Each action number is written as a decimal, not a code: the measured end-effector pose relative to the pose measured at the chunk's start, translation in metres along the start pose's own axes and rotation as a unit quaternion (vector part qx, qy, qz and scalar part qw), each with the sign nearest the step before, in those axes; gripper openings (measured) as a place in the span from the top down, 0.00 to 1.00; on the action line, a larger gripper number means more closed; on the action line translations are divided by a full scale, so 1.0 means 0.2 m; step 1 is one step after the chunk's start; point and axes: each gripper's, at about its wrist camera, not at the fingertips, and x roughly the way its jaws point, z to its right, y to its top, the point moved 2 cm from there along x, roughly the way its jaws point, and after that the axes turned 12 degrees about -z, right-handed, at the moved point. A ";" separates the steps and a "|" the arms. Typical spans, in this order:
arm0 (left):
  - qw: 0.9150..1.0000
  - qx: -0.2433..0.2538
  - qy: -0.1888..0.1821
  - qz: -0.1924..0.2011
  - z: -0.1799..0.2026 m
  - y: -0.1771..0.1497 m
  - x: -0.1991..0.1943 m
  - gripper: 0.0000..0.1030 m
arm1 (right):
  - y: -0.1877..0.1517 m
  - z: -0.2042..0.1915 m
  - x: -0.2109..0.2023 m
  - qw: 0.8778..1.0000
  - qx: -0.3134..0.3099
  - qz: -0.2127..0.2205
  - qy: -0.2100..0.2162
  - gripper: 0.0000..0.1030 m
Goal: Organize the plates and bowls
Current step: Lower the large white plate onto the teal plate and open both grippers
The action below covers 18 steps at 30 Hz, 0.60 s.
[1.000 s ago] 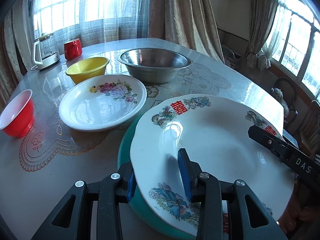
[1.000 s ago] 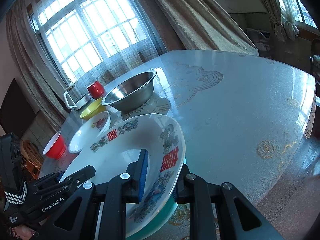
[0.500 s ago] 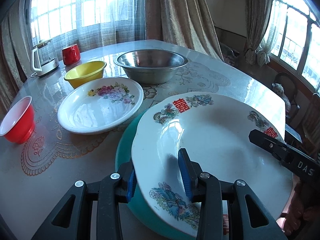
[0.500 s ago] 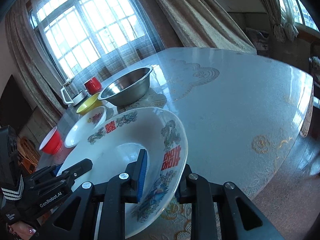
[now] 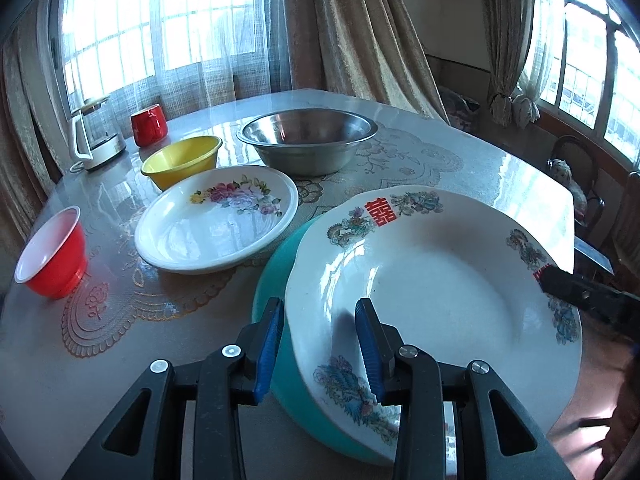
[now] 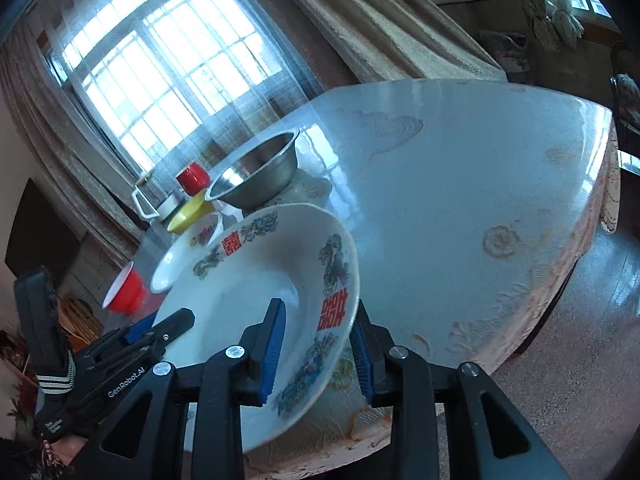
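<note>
On the surface [image 5: 500, 168], the large plate [image 5: 432, 280] lies nearest, stacked on a wider dish [image 5: 276, 264] whose rim shows at its left. Behind and to the left lies the smaller plate [image 5: 216, 228]. Behind that stand a small bowl [image 5: 182, 160] and, to its right, the metal bowl [image 5: 308, 144]. A cup [image 5: 149, 125] and a kettle [image 5: 94, 136] stand farthest back left; another bowl [image 5: 52, 256] sits at the left edge.

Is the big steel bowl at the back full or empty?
Empty. The left claw's camera looks into the round stainless-steel bowl and shows only bare shiny metal inside; the right claw's view shows the same.
</note>
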 end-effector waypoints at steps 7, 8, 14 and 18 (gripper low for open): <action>1.000 0.001 -0.018 -0.004 -0.01 -0.04 -0.04 0.68 | -0.03 -0.02 -0.04 0.999 -0.026 -0.013 -0.028 0.83; 1.000 0.004 -0.018 -0.004 -0.01 -0.04 -0.05 0.68 | -0.03 -0.01 -0.04 0.999 -0.021 -0.014 -0.024 0.84; 1.000 0.004 -0.017 -0.004 -0.02 -0.04 -0.05 0.68 | -0.02 -0.01 -0.02 0.999 -0.015 -0.014 -0.025 0.84; 1.000 0.000 -0.010 -0.006 -0.04 -0.04 -0.05 0.69 | -0.01 -0.03 0.00 0.999 -0.020 -0.018 -0.026 0.84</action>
